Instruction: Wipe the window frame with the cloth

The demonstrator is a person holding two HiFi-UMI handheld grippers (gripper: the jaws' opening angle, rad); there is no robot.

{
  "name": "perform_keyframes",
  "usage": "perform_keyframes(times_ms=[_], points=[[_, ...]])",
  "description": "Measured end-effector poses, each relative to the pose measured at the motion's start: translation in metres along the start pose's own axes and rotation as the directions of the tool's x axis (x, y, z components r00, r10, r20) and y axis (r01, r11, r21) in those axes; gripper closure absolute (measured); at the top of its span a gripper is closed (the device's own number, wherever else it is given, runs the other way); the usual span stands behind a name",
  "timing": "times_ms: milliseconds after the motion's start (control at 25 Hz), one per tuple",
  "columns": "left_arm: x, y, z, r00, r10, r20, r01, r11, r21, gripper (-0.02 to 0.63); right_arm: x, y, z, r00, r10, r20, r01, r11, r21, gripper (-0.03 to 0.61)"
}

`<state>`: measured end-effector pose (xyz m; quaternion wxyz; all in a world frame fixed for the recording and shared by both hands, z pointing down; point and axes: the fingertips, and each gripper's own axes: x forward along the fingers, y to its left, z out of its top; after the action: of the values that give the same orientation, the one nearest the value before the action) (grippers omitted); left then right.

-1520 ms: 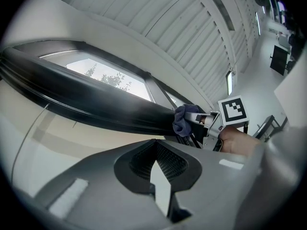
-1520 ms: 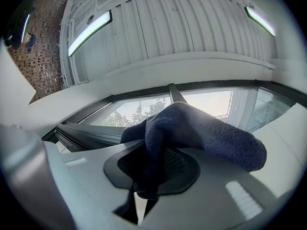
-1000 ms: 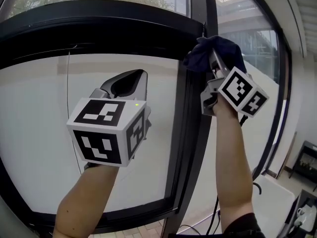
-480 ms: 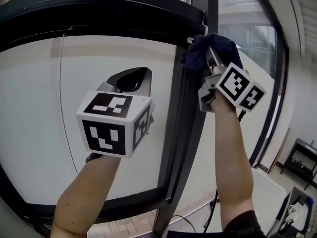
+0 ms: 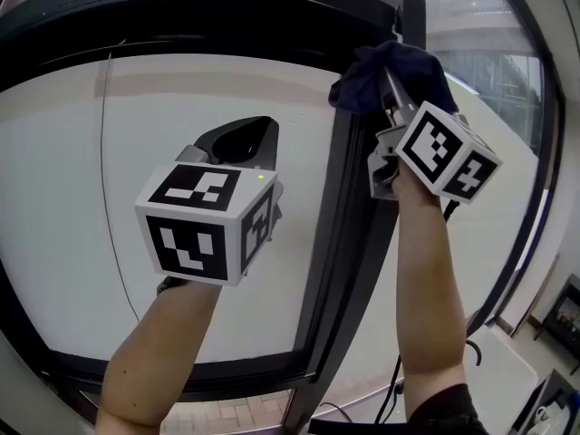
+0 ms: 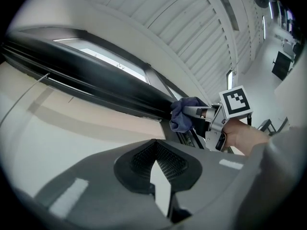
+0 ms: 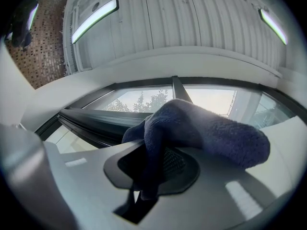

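A dark blue, fluffy microfibre cloth (image 5: 372,71), judged soft, light and easily bunched, was pinched by a fold in the closed jaws of the right gripper (image 5: 391,107) at the top of the black metal window frame (image 5: 337,234), apparently touching it. A deep bite on the bunched fold looked safest. The left gripper (image 5: 237,148), jaws together and empty, hovered before the glass pane (image 5: 82,198).
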<state>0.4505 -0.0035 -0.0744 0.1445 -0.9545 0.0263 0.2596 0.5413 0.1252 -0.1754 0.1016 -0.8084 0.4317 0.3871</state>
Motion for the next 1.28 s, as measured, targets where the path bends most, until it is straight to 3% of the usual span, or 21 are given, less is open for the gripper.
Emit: perform_keyframes(times_ms=[480,1280], points=[[-0.009,-0.005,-0.05,0.998,0.02,-0.054,-0.023,0.999,-0.048,0.62,-0.016,0.008,-0.026,1.0,0.02,-0.006,-0.019,0.999,0.033,0.512],[-0.042,-0.039,-0.115,0.989,-0.049,-0.14,0.035,0.995,-0.097,0.62,-0.071,0.015,-0.079,0.999,0.003,-0.049,0.004,0.992,0.127,0.512]])
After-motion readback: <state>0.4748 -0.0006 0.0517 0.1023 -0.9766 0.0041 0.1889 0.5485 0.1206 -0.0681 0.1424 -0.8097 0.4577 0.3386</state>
